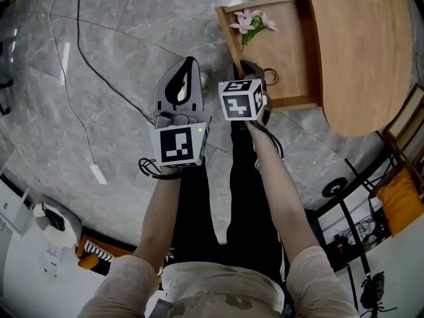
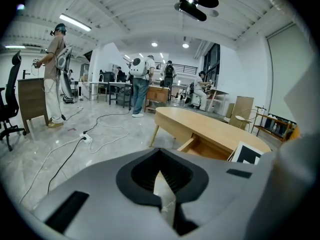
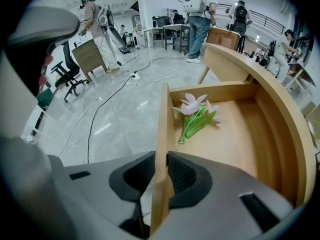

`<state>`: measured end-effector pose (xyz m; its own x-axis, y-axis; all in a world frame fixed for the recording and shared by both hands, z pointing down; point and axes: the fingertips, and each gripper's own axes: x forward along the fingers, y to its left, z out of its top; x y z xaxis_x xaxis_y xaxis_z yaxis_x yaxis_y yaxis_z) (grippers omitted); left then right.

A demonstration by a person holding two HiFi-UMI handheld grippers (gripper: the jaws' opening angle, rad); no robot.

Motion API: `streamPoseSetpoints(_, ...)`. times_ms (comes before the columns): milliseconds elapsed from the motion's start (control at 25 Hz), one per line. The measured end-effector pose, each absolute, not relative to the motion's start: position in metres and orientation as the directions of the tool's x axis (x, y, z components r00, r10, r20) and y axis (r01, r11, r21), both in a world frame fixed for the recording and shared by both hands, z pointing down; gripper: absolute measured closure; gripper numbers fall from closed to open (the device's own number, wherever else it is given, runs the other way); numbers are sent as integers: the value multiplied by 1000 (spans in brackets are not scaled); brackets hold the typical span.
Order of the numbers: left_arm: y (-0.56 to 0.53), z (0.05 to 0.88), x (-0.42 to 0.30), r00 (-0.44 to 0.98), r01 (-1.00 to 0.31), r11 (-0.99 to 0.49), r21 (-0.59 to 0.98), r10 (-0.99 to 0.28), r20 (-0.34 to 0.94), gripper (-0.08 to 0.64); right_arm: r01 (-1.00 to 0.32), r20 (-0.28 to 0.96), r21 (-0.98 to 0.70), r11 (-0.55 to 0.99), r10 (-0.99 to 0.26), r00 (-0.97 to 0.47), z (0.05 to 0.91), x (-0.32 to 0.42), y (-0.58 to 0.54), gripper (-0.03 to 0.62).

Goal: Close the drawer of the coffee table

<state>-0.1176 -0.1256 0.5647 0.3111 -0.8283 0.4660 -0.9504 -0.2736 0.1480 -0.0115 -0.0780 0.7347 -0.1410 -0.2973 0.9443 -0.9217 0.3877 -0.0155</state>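
Under oval tabletop (image 1: 361, 52), wooden drawer (image 1: 286, 48) open, flower (image 1: 252, 24) inside

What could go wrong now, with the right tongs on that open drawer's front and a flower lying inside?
1. The right tongs clamp the drawer front with one jaw on its inner side. If it is pushed fully home, that jaw might get pinched against the tabletop.
2. The flower lies loose inside, so a hard shove could make it slide about or bruise its petals.
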Motion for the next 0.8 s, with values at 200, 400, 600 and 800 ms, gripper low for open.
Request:
streamPoseSetpoints(200,-124,570,-123,303,-953,-271,136,-815,494,552,-927,954,-23,375,-269,-132,737,-12,-79,511)
streamPoseSetpoints(400,-126,571,-125,293,-955,-268,124,-811,505,552,-917,957,-31,397,-253,-142,737,-13,-79,515)
streamPoseSetpoints(600,-128,568,-126,287,-957,-263,120,-814,506,552,-913,962,-35,406,-234,-140,735,-13,-79,517)
streamPoseSetpoints(800,-134,556,-124,290,-956,-268,116,-823,488,552,-914,953,-37,404,-262,-154,718,-11,-81,520)
